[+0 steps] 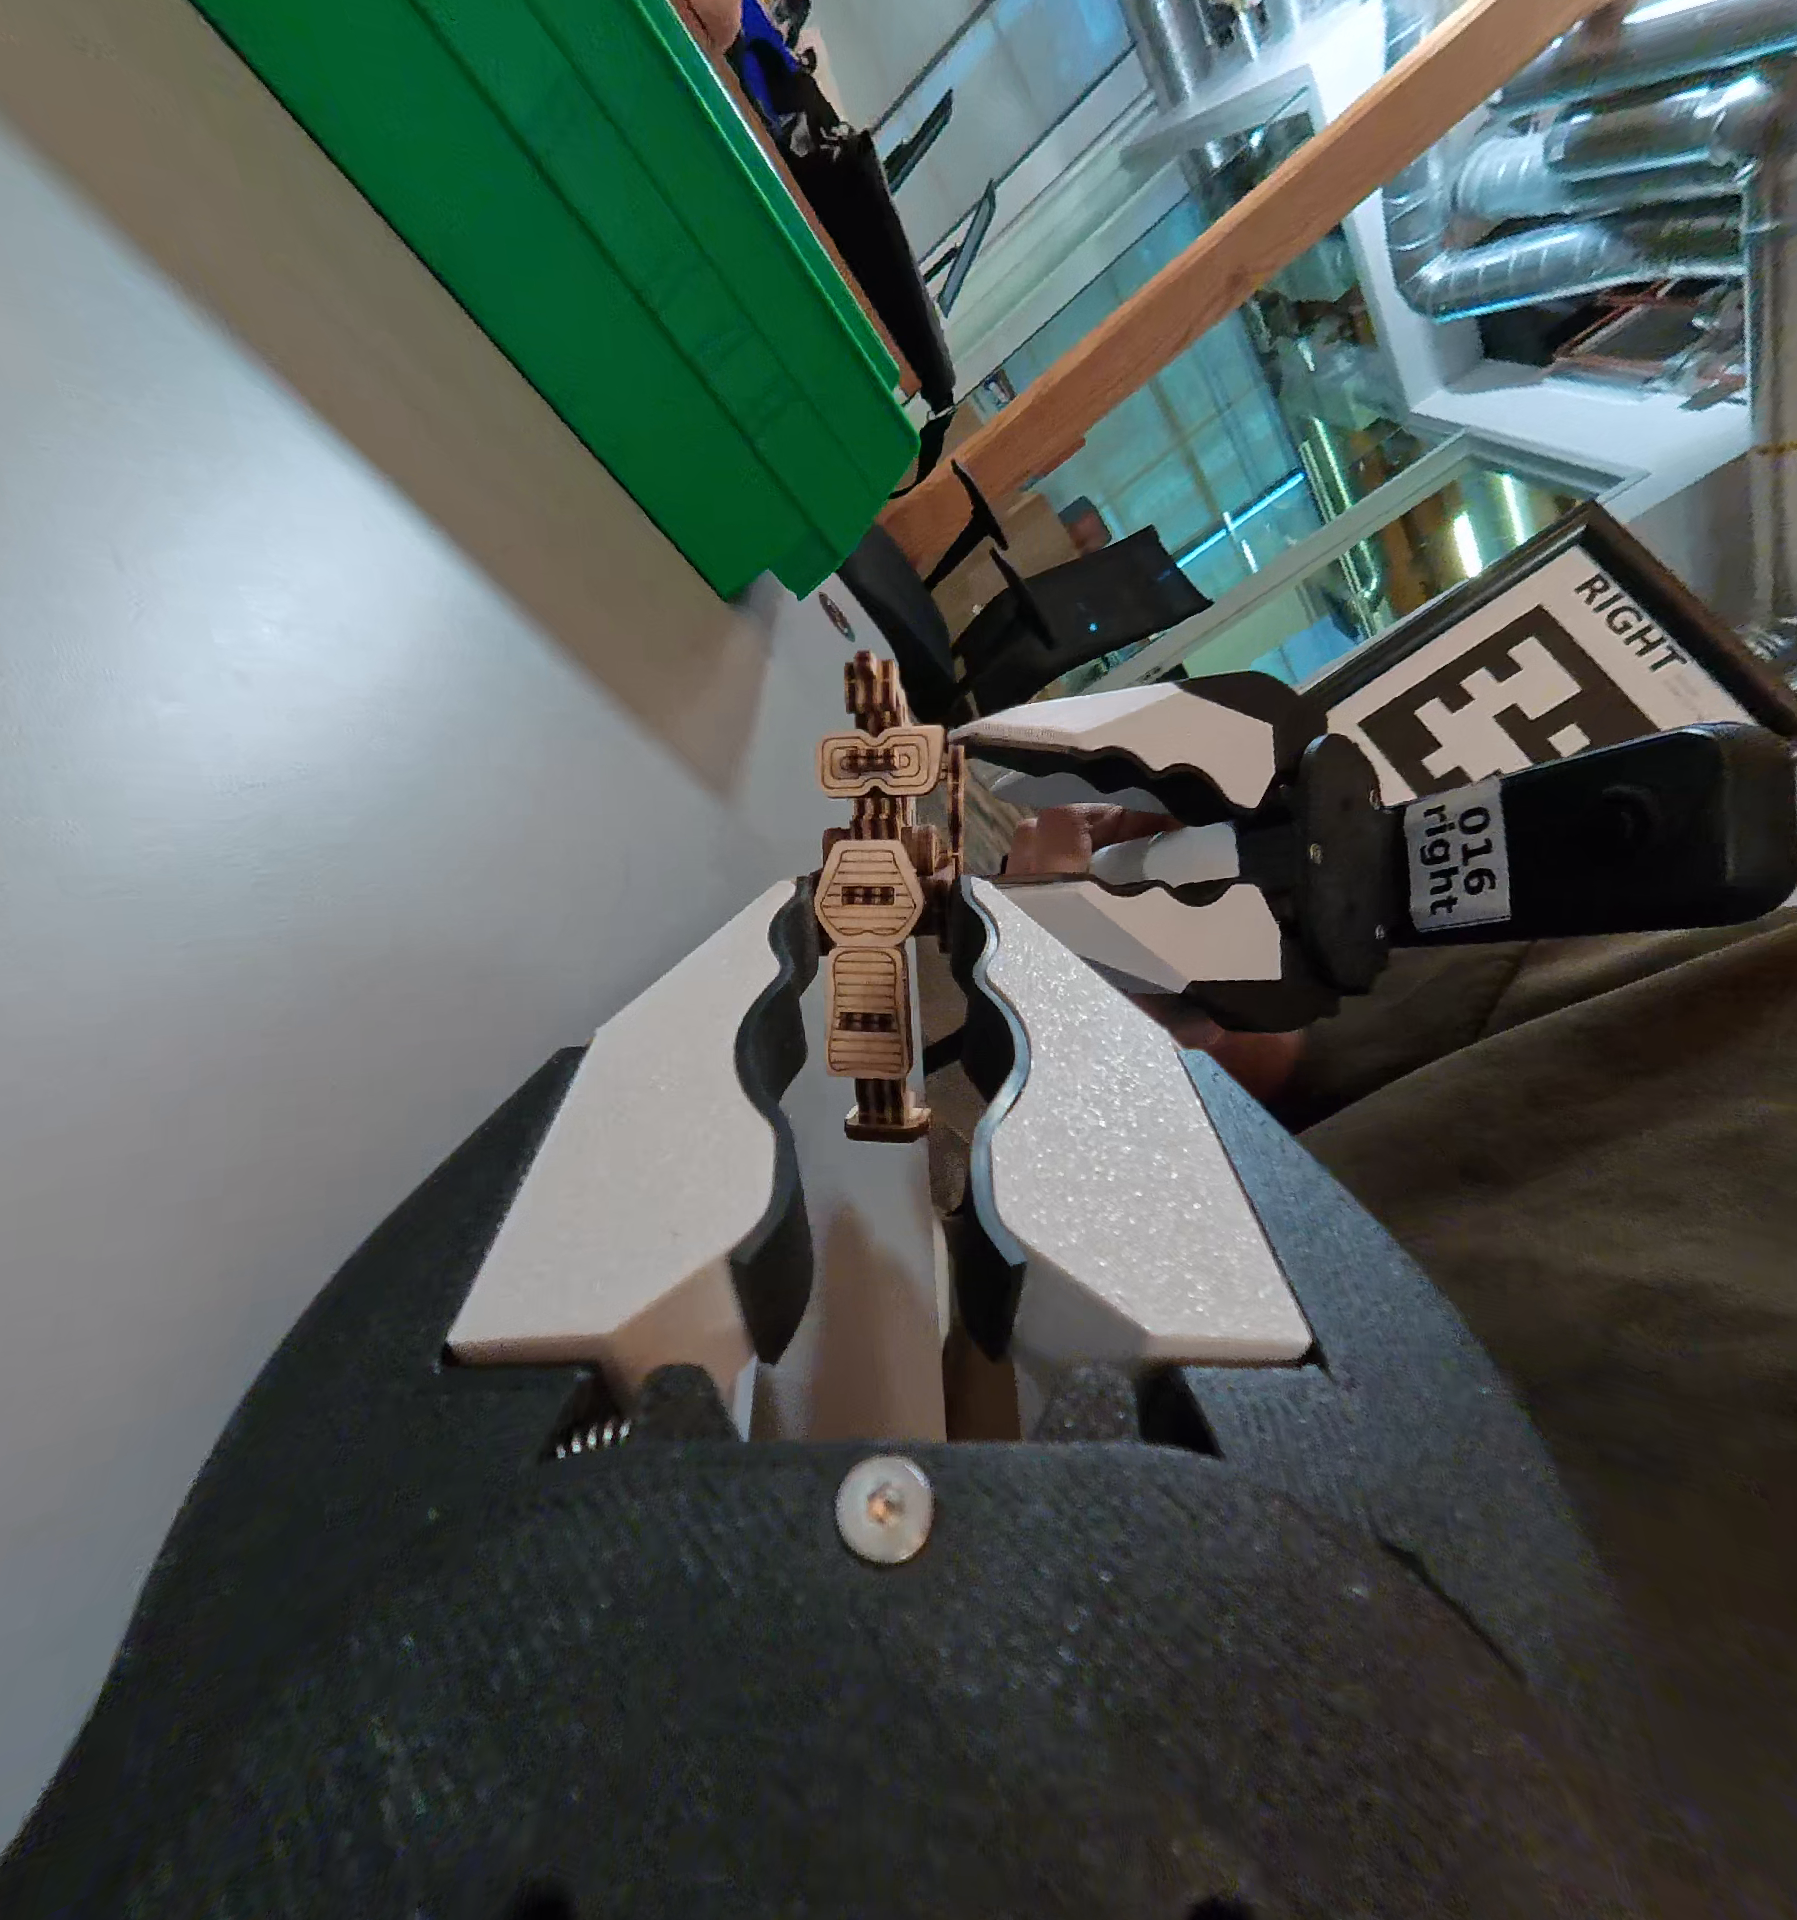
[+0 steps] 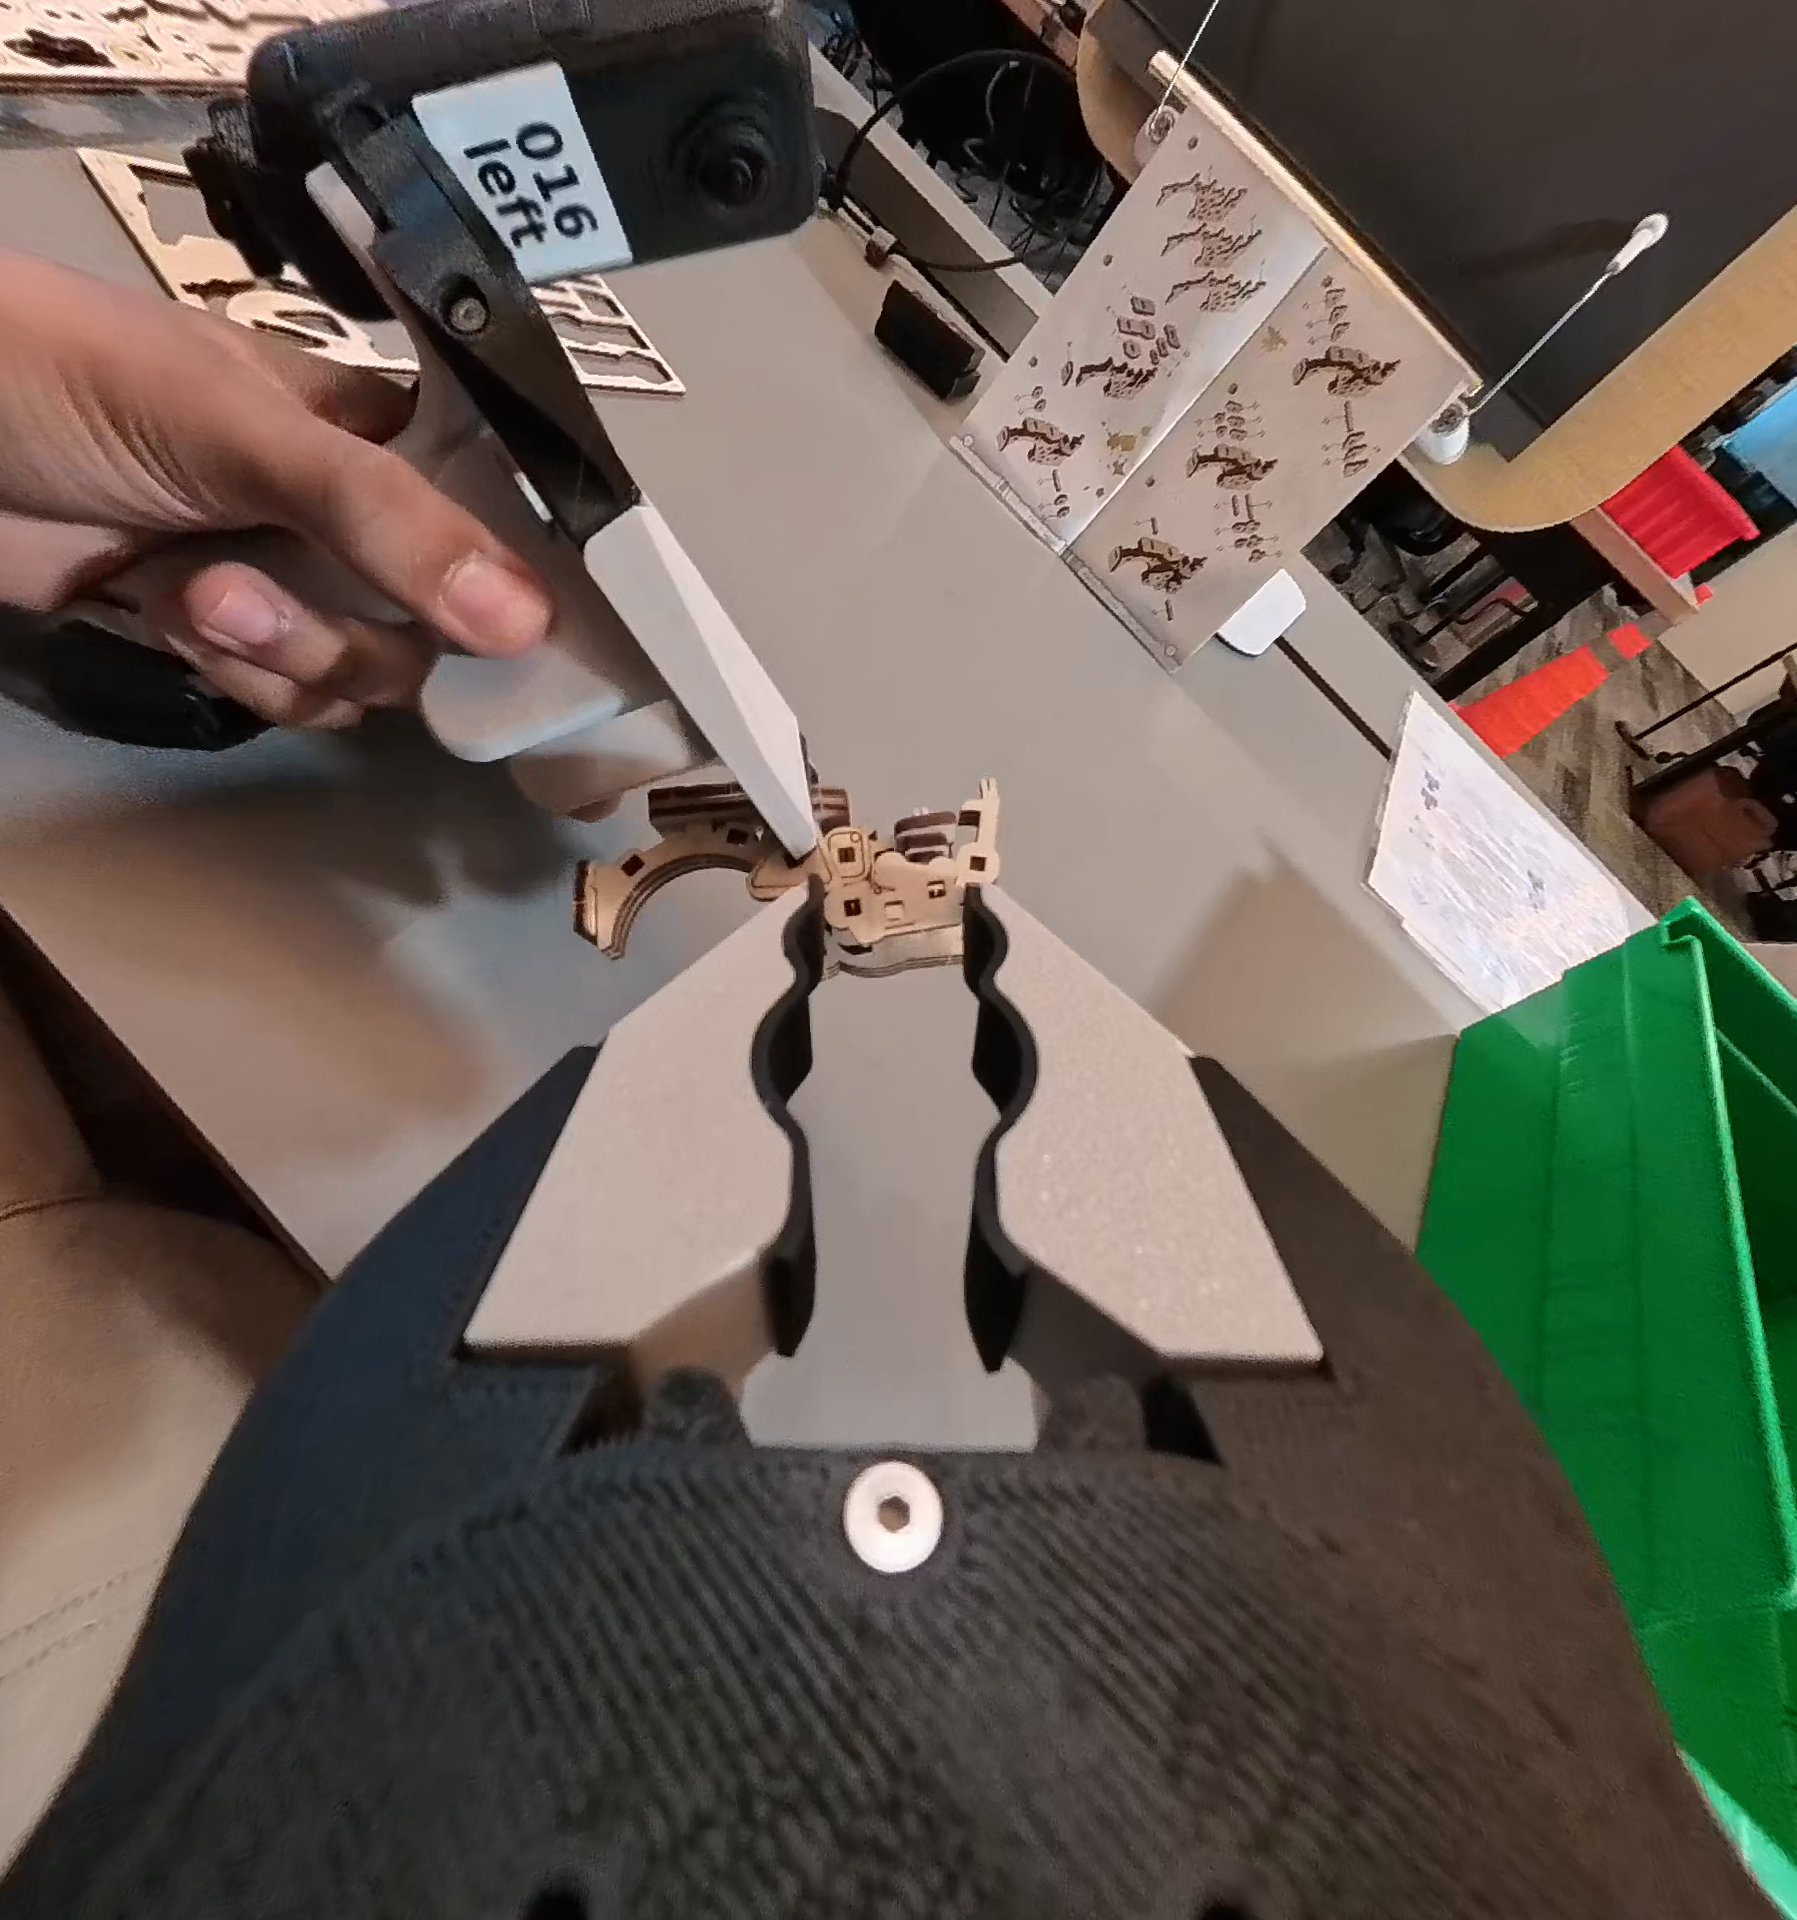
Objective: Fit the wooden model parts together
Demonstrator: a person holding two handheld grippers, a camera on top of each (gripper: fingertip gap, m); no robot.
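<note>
- Grey tabletop (image 2: 790,436): carries a green bin (image 2: 1642,1247) at the right edge, propped pictorial assembly sheets (image 2: 1216,416) at the far side, and punched-out wooden sheets (image 2: 374,322) at the far left, partly hidden.
- Left tongs (image 1: 878,894): clenched on the wooden model (image 1: 873,914), held clear of the tabletop and between the two tools; grip falls on the model's mid-section, with stacked layers and slotted plates showing above and below.
- Right tongs (image 2: 894,914): tips close around the model's other end; contact with both sides not clear, so grasp cannot be told. In the left wrist view, jaws stand visibly apart beside the model.
- Model (image 2: 852,873): appears largely assembled, many layered pieces already joined, curved section at left.
- No loose part seen in either tool; judged mid-task, with pressing or seating of a joint likely in hand, further pieces probably left on the sheets.
</note>
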